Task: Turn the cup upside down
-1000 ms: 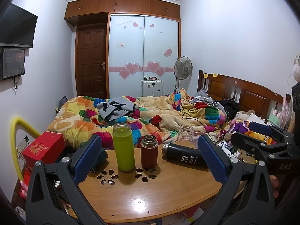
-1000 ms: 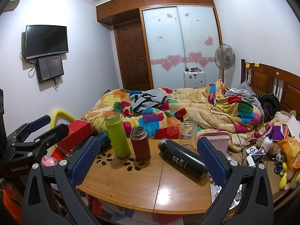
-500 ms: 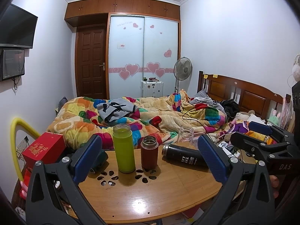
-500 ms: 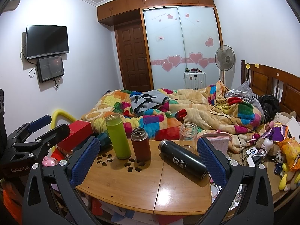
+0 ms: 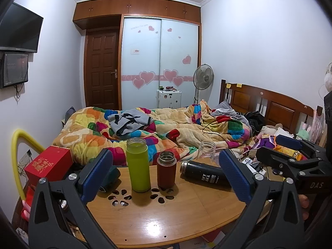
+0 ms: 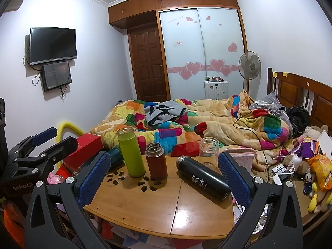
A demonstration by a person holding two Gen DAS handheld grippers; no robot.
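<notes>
A green flask (image 5: 138, 165) (image 6: 131, 152) and a dark red flask (image 5: 166, 169) (image 6: 156, 161) stand upright and open-topped on the round wooden table (image 5: 166, 217) (image 6: 157, 199). A black flask (image 5: 204, 176) (image 6: 203, 177) lies on its side to their right. A clear glass jar (image 5: 205, 151) (image 6: 208, 149) stands at the far edge. My left gripper (image 5: 166, 178) is open and empty, short of the flasks. My right gripper (image 6: 162, 179) is open and empty too, and also shows in the left wrist view (image 5: 290, 157). The left gripper also shows in the right wrist view (image 6: 39, 145).
A dark teal cup (image 6: 115, 154) and a red box (image 5: 48, 165) sit at the table's left edge. A bed with a colourful quilt (image 5: 166, 128) lies behind. Cables, snacks and toys (image 6: 307, 166) crowd the right side.
Both views have shifted only slightly; the grippers stay open and nothing on the table has moved.
</notes>
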